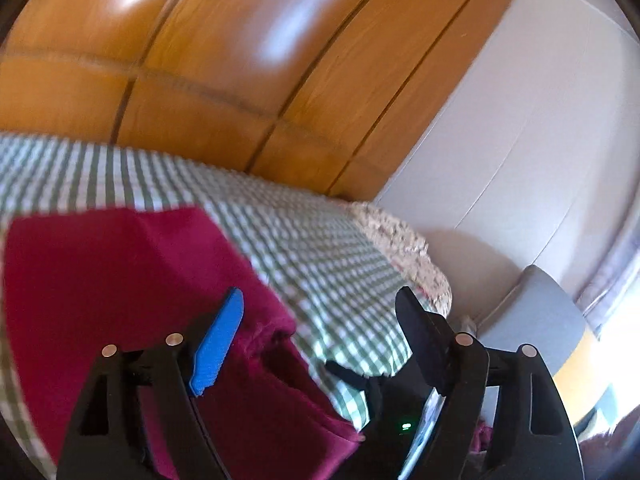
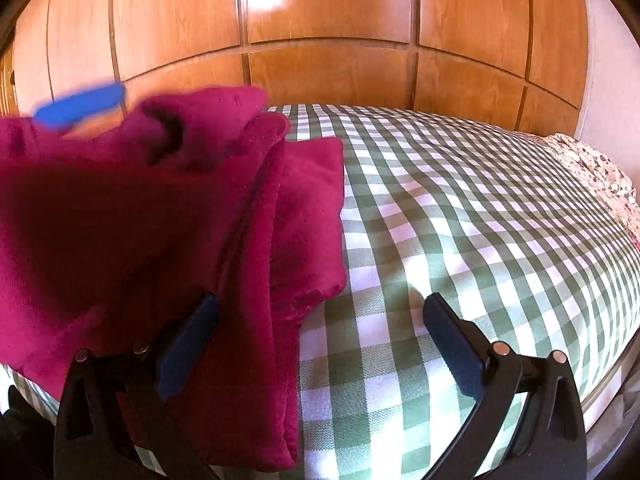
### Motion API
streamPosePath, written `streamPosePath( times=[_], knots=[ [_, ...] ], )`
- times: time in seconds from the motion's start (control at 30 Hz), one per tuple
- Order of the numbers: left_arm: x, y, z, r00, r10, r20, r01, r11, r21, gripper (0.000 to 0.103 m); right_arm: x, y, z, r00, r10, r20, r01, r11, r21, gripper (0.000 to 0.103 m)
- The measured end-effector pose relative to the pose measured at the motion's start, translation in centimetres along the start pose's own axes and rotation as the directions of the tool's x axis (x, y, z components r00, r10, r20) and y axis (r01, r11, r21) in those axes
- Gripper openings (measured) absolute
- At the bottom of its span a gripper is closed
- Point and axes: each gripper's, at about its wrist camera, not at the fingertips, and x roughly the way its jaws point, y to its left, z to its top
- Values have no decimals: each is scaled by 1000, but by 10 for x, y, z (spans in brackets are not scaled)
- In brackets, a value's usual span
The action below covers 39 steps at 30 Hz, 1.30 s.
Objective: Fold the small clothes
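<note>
Bedroom; glossy wooden wardrobe panels point(image 2: 328, 32) formed the backdrop, with a bed under a green-and-white checked cover point(image 2: 460, 208) in front. One magenta garment point(image 2: 132, 224) lay on the cover's left part, partly folded, with one layer doubled over another and a hem edge hanging near the bed's front. A patterned beige fabric point(image 2: 600, 176) showed at the far right edge of the bed; one grey object point(image 1: 536, 312) stood beside the white wall point(image 1: 540, 120). Left gripper point(image 1: 320, 344): jaws spread wide, nothing held, poised over the garment's right edge. Right gripper point(image 2: 320, 344): jaws equally wide, empty, its left finger over the garment and its right finger over bare cover. A blurred blue finger pad appeared above the garment in the right wrist view. Judgement: fold under way, not finished. To do it well, pinch both layers at the edge squarely, lift low, carry the fold across evenly, and smooth it before release. Count: one garment, two grippers.
</note>
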Motion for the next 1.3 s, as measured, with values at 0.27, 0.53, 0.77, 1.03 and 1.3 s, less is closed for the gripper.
streamPosePath(
  times=[0.27,0.53,0.77,1.03,1.3],
  knots=[
    [-71,46,1,903,361,232,-346,932,-105,90,-5,1,-8,1000,-5,25,5,1000,0,101],
    [-94,129,-43,819,571,65,-504,768,-394,90,-2,-13,10,996,59,-72,-59,998,2,101],
    [-70,122,-66,855,519,14,-491,818,-300,90,-29,-53,22,998,38,-57,-30,989,142,101],
    [-65,120,-76,877,480,4,-455,835,-311,91,-49,-60,65,951,307,36,-303,906,296,83],
    [-61,116,-75,872,490,0,-474,843,-254,91,2,-13,98,879,472,-64,-424,837,346,23]
  ],
)
